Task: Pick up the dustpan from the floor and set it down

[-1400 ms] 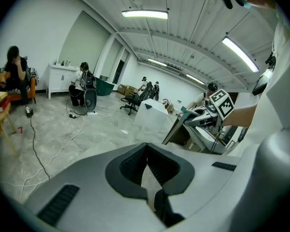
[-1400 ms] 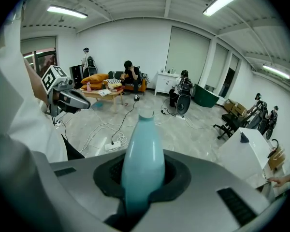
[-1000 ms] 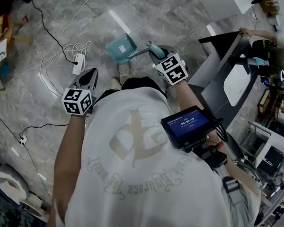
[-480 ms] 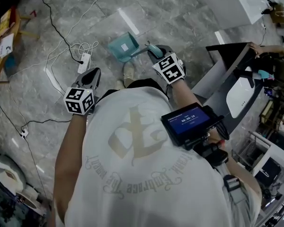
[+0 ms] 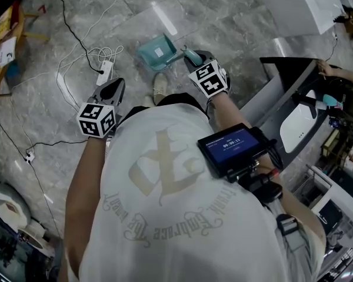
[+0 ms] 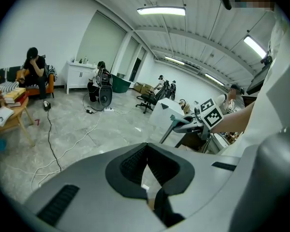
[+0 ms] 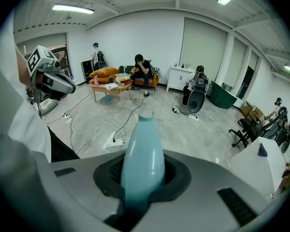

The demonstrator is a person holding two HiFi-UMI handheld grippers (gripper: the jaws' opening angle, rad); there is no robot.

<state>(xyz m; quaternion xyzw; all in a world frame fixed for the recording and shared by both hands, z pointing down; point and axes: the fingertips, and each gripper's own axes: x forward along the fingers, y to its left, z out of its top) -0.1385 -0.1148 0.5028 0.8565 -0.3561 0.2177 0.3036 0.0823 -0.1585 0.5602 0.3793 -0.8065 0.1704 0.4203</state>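
Partly hidden, dustpan (image 5: 157, 50) handle clamped in right gripper (image 5: 189, 54), left gripper (image 5: 113, 86) closed, empty.

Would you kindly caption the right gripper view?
Right gripper shut on the teal dustpan handle, grey marble floor beyond.

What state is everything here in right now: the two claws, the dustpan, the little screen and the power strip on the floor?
Right gripper: shut on the dustpan's handle.
Left gripper: shut, nothing between its jaws.
Dustpan: held by its handle, tilted; cannot tell whether it touches the floor.
Screen: lit.
Power strip: lying on the floor, cable plugged in.
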